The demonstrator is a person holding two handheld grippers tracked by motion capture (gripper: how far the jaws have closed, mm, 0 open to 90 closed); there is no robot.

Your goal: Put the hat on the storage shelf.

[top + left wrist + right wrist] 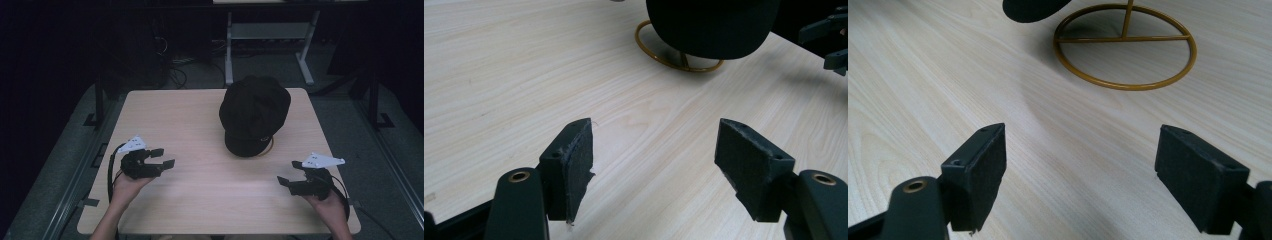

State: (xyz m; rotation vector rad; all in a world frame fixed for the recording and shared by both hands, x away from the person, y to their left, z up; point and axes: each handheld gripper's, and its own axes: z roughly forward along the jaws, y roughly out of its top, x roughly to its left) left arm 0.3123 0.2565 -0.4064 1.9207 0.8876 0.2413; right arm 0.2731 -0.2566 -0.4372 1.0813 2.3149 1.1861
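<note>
Black cap [255, 112] sits on a gold wire stand [270, 145] toward the far-right part of the table [175, 115], brim facing the person. From the high view the cap hides most of the stand; a short arc of gold wire shows under the brim on the right.

Left gripper [165, 157] is in the left hand [127, 187], near the table's left edge, jaws pointing right toward the cap. Jaws stand wide apart, nothing between them, bare wood under the gap. In the left gripper view [654, 165] the pads [576, 160] frame empty table; cap [711, 25] and the stand's ring base [674, 62] lie ahead, well apart from the pads. The other gripper's jaws show at the top right corner of that view.

Right gripper [290, 172] is in the right hand [332, 207], near the front-right corner, jaws pointing left and slightly toward the cap. Also wide open, holding nothing. Right gripper view [1080, 175]: pads [985, 172] over bare wood, stand's ring with its crossbar and upright rod [1125, 50] ahead, cap brim [1035, 9] overhanging the ring at top.

Neither gripper touches cap or stand. Cap lies between the two, farther back on the table, nearer the right gripper.
</note>
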